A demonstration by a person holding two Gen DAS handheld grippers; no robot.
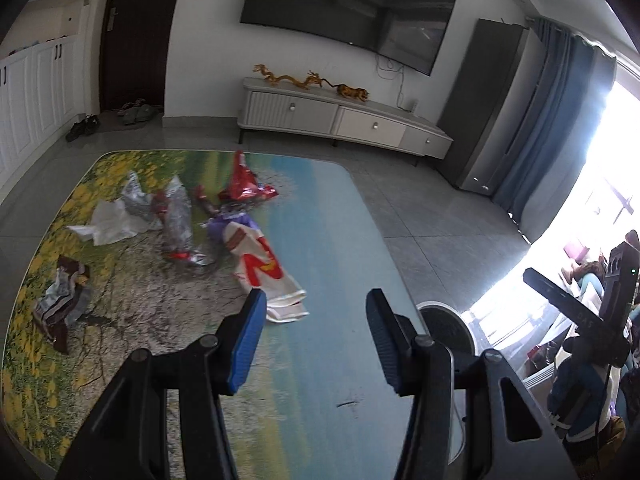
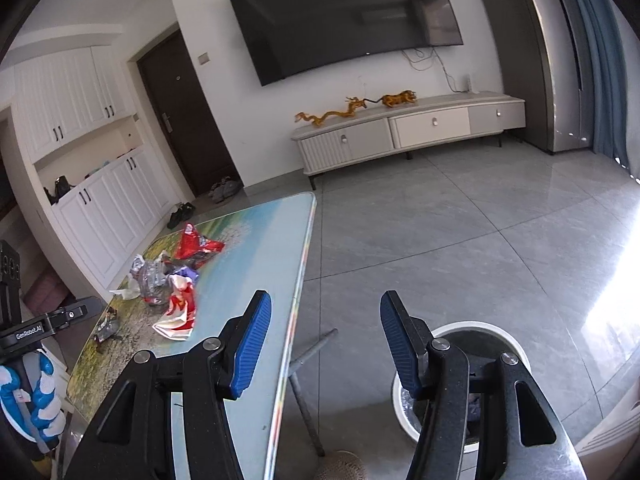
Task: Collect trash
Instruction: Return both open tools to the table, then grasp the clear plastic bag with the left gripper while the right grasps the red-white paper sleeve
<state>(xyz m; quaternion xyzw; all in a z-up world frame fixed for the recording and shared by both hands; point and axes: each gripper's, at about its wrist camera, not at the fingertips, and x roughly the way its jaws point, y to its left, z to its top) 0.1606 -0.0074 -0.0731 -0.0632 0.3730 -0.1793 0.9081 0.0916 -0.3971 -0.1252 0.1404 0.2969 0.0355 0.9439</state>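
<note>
Several crumpled wrappers lie on a table with a landscape print. Nearest my left gripper is a white and red wrapper; behind it lie a silver foil wrapper, a red bag, a white tissue and a brown wrapper. My left gripper is open and empty above the table. My right gripper is open and empty, over the table's right edge and a white round bin on the floor. The same pile shows in the right wrist view.
The bin's rim shows past the table's right edge. A metal table leg stands beside the bin. A TV cabinet and wall TV are at the back. Grey tiled floor lies to the right.
</note>
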